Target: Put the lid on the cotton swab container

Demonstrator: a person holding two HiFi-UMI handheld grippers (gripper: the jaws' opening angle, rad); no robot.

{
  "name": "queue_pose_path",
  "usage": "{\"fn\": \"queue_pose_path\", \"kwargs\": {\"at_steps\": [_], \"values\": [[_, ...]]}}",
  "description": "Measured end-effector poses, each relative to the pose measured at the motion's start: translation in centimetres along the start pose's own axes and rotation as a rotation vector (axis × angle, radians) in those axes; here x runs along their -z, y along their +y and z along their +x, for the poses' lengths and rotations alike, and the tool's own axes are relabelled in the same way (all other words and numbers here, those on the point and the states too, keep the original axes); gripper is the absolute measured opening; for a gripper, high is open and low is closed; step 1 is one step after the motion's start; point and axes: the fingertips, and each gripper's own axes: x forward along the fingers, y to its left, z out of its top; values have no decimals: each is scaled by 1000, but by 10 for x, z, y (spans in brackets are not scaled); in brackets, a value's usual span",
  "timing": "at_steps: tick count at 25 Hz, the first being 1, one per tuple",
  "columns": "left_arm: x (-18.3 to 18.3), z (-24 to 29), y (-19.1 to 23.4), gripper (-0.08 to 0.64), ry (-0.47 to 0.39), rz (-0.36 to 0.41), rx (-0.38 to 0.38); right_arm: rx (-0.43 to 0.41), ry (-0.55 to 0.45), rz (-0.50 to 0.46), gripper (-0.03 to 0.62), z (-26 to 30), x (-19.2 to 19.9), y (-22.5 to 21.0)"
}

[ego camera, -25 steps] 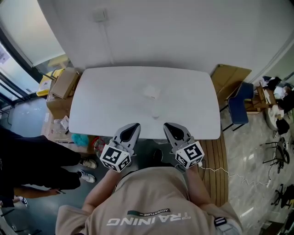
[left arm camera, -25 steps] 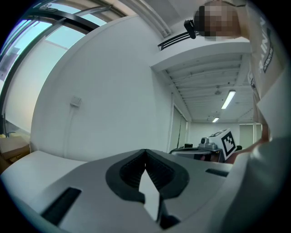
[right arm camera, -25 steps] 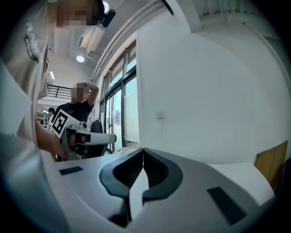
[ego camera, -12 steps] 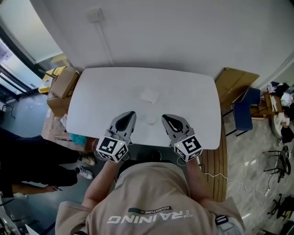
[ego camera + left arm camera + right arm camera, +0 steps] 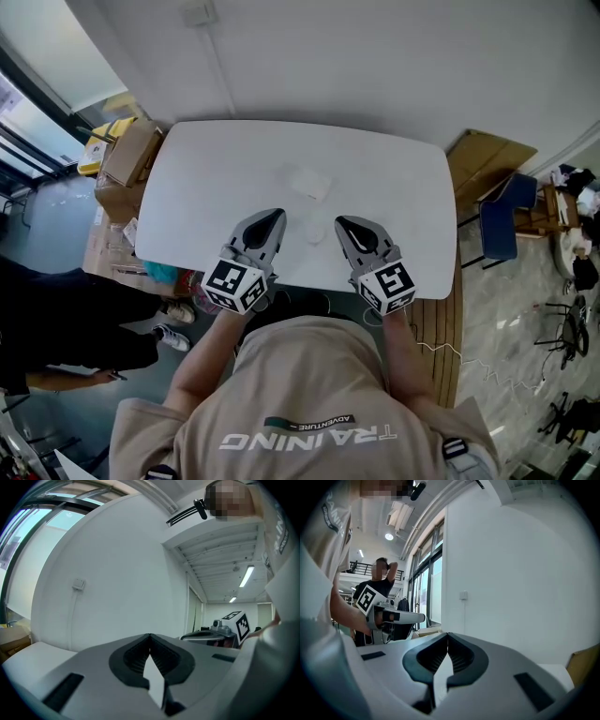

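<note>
Two pale items lie on the white table point(image 5: 206, 187) in the head view: a squarish one point(image 5: 309, 183) near the middle and a small round one point(image 5: 314, 234) closer to me. They are too faint to tell container from lid. My left gripper point(image 5: 275, 217) hovers over the near edge, just left of the round item, jaws shut and empty. My right gripper point(image 5: 345, 223) mirrors it on the right, also shut on nothing. The left gripper view shows its jaws point(image 5: 150, 635) closed tip to tip; the right gripper view point(image 5: 448, 634) shows the same. Both gripper views face the wall.
Cardboard boxes point(image 5: 127, 159) stand off the table's left end. A wooden board point(image 5: 487, 155) and a blue chair point(image 5: 497, 230) are at its right end. A person in dark clothes point(image 5: 66, 328) stands at the lower left. A white wall point(image 5: 375, 66) backs the table.
Both grippers have moved forward from in front of the table to over its near edge, either side of the round item. Their jaws stay shut.
</note>
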Motion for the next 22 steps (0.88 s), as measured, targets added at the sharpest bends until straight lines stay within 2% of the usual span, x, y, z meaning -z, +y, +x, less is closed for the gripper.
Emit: {"fn": "queue_pose_path", "kwargs": {"at_steps": [8, 19, 22], "values": [[2, 18, 9, 12, 12, 5, 37, 8, 66, -1, 18, 14, 12, -4], [10, 23, 24, 12, 18, -10, 37, -46, 239, 40, 18, 48, 72, 0], [14, 27, 26, 12, 30, -9, 46, -51, 312, 65, 18, 58, 97, -3]]}}
